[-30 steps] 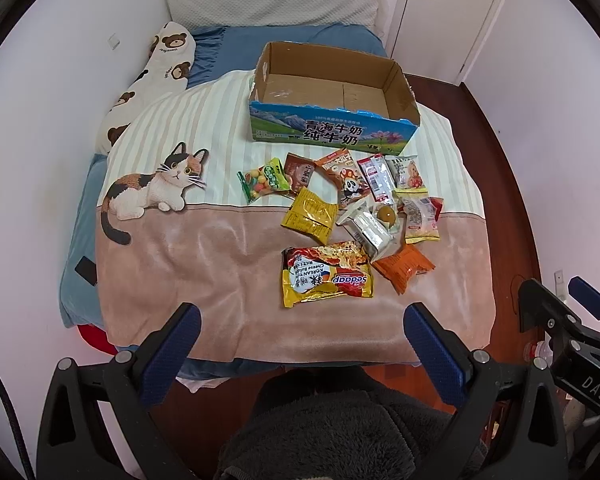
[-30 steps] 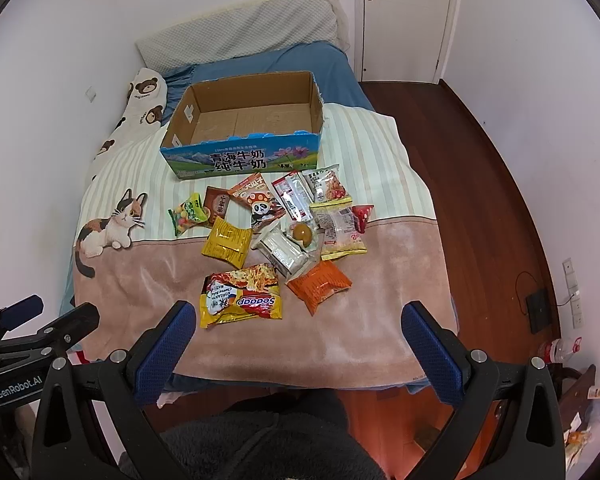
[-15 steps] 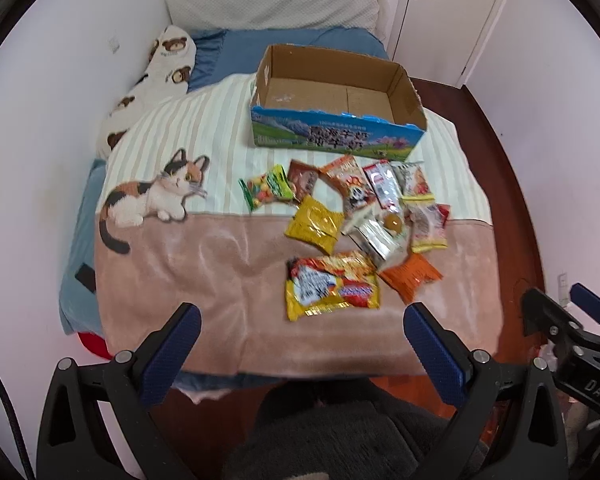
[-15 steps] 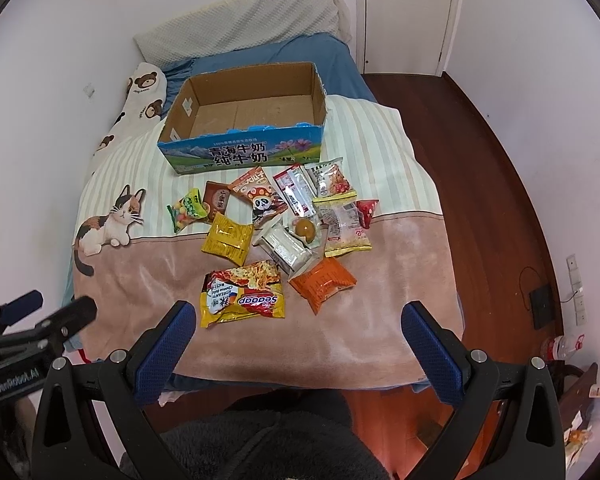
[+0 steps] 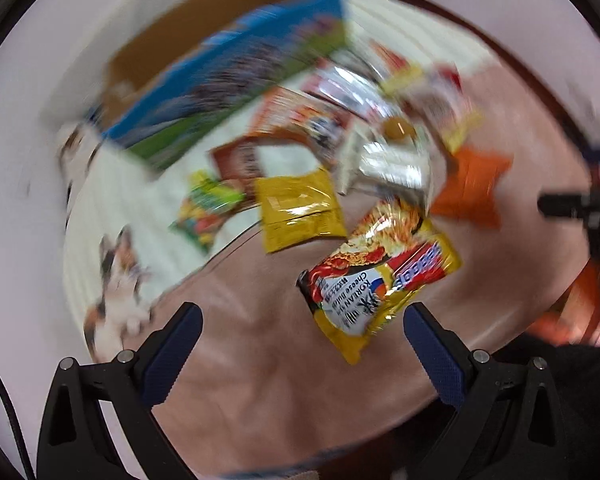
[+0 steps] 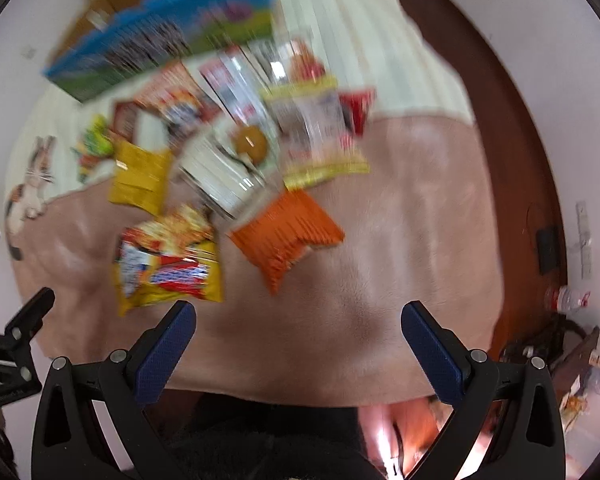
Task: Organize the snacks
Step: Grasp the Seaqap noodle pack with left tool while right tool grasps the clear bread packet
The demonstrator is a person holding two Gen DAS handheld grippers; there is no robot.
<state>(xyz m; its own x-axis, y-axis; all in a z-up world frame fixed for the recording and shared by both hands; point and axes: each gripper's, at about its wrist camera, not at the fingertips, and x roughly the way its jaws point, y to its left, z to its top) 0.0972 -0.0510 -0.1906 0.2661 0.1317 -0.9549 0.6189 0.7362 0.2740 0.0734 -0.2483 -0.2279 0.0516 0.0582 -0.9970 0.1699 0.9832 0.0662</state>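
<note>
Snack packets [image 5: 380,276] motion-blurred; box [image 6: 160,40] smeared.

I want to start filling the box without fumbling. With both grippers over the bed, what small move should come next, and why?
Probably lower the open left gripper onto the Sedaap noodle packet. It is the snack lying nearest those fingers, flat on the brown blanket and mostly clear of the pile, while the cardboard box sits behind the snacks. The right gripper is also open, holding nothing.
</note>
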